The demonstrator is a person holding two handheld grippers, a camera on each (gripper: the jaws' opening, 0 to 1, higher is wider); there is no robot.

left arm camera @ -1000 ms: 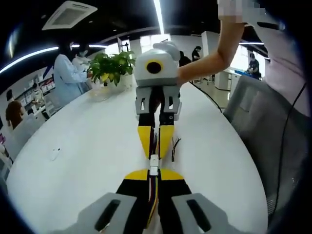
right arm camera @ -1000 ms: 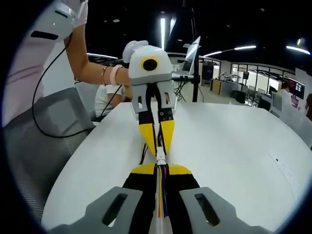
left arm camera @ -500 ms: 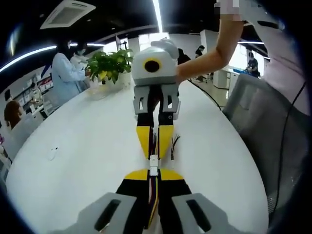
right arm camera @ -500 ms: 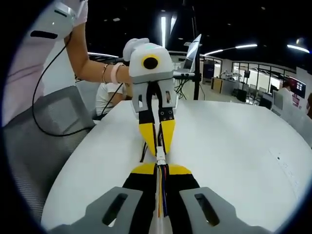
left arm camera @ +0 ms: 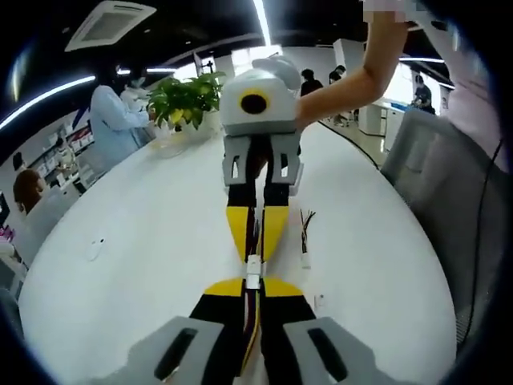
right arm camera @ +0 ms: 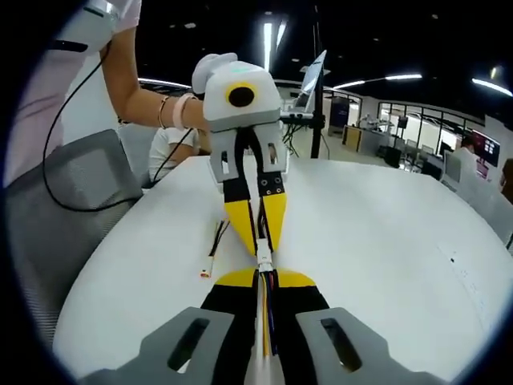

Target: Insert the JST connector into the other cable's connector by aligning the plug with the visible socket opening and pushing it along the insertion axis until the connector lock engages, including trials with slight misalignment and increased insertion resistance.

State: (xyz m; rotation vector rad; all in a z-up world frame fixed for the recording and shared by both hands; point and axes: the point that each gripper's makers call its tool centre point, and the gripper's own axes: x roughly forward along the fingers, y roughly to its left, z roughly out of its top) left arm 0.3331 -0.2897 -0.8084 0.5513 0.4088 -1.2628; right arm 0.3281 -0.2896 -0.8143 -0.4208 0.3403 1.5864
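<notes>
**Two grippers tip to tip, connectors meeting between them**

The left gripper (left arm camera: 252, 290) and right gripper (right arm camera: 263, 282) face each other nose to nose above the white table (left arm camera: 144, 241). Each has its yellow-tipped jaws pressed together on a cable: the left pinches its bundle of thin wires (left arm camera: 253, 309), the right pinches the other cable (right arm camera: 265, 317). The white connector (left arm camera: 252, 270) sits right at the fingertips, joined end to end with its mate (right arm camera: 263, 261); whether the lock has caught cannot be told. A bare forearm (left arm camera: 357, 80) reaches in behind the far gripper. A spare wire lead (left arm camera: 305, 237) lies on the table just beside the jaws, apart from them. Farther back stand a potted plant (left arm camera: 186, 100) and a grey chair (right arm camera: 72, 200).
</notes>
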